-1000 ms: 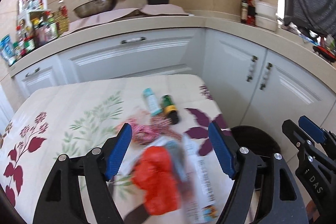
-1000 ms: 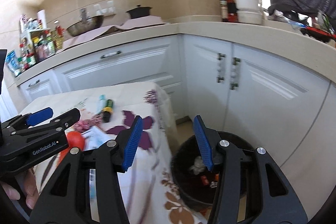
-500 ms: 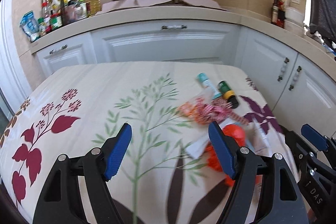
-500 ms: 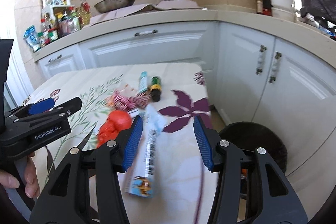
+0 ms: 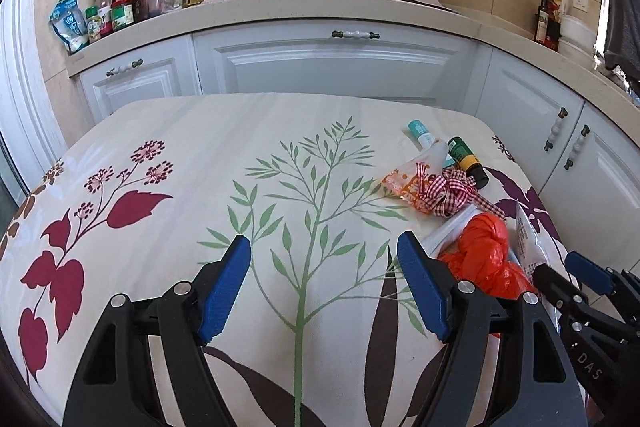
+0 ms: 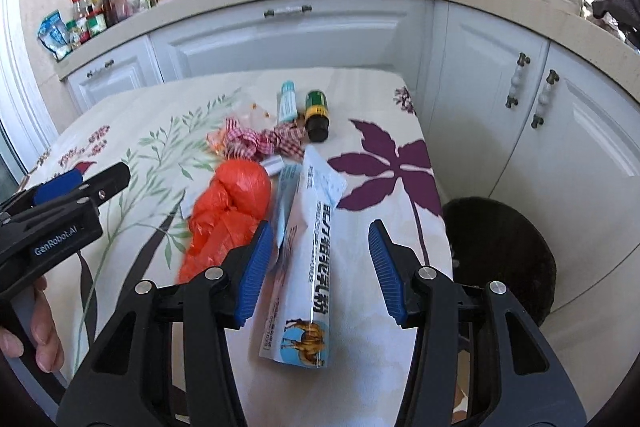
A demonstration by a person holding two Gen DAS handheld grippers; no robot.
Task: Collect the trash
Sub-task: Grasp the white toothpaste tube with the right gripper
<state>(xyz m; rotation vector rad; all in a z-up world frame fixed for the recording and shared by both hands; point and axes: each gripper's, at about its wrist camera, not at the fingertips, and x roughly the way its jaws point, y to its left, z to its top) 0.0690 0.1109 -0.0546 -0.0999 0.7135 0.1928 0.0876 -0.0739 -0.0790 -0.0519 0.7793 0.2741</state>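
Right wrist view: right tool [image 6: 318,269], jaws closing astride the milk powder packet [image 6: 310,259], should pinch its midsection squarely before lifting.

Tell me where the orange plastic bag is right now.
The orange plastic bag lies on the floral tablecloth, seen left of centre in the right wrist view, between the red checked ribbon behind it and the long white packet on its right.

Black left gripper [image 5: 324,287] and right gripper [image 6: 320,267], blue ribbed fingers [image 6: 256,267], silver screws.
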